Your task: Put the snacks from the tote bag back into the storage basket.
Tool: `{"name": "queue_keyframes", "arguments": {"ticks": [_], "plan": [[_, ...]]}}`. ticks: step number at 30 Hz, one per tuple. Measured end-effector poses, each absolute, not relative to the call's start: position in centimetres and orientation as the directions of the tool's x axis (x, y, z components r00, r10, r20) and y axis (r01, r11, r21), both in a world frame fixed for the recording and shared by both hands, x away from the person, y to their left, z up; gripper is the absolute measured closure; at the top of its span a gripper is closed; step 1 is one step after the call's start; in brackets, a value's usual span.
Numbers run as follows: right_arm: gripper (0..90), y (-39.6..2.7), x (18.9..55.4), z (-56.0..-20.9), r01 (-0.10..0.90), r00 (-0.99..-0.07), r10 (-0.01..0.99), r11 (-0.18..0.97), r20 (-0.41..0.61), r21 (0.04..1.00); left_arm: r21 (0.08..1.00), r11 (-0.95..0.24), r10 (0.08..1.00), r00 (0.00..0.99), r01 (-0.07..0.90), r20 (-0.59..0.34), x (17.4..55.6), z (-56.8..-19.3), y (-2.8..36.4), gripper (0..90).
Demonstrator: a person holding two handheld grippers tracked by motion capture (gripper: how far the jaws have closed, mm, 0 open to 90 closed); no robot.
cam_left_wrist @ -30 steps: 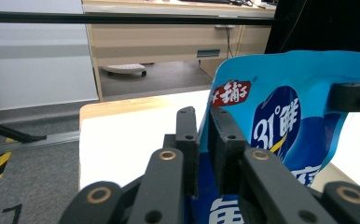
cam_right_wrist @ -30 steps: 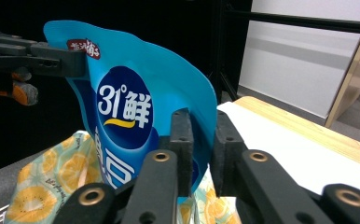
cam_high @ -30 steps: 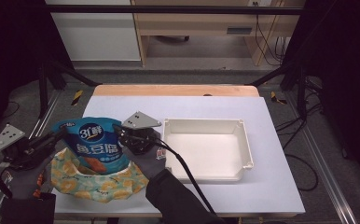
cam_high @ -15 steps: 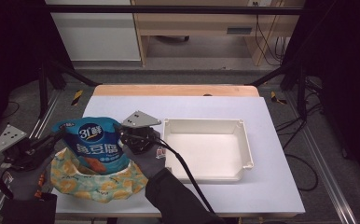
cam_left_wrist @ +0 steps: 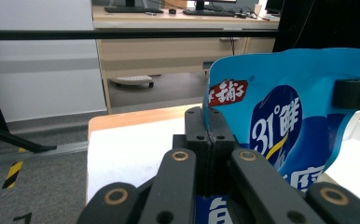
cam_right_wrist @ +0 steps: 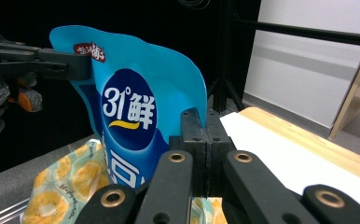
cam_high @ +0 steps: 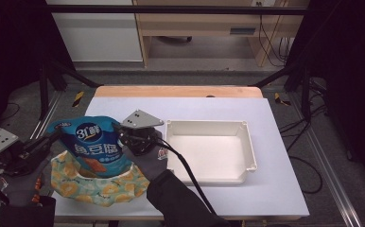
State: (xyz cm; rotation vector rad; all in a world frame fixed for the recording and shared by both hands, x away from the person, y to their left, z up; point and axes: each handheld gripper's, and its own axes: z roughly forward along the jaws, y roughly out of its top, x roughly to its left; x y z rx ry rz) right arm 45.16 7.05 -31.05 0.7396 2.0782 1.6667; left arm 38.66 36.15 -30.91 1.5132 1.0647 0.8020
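A blue snack bag (cam_high: 93, 144) with white print is held upright between both grippers at the table's left. My left gripper (cam_high: 54, 137) is shut on its left edge, the jaws pressed together on the foil (cam_left_wrist: 208, 135). My right gripper (cam_high: 122, 134) is shut on the opposite edge (cam_right_wrist: 205, 133). The blue bag (cam_right_wrist: 131, 107) stretches between them, with the left gripper (cam_right_wrist: 52, 63) at its far side. Its lower end rests on or in a yellow-and-green patterned pouch (cam_high: 100, 189) lying on the table; I cannot tell which.
A white rectangular tray (cam_high: 249, 151) with nothing in it sits right of the bag on the white table top (cam_high: 275, 198). A wooden strip (cam_high: 180, 91) runs along the far edge. Black frame posts and cables stand around the table.
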Motion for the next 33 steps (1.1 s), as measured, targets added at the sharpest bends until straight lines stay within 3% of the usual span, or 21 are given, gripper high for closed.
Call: {"name": "queue_keyframes", "arguments": {"ticks": [33], "plan": [[90.0, 5.0, 43.5, -25.4, 0.082, -0.801, 0.598, 0.134, -0.015, 0.988, 0.992, -0.042, 0.921, 0.388, 0.116, -0.007, 37.0, -25.2, 34.2, 89.8]]}}
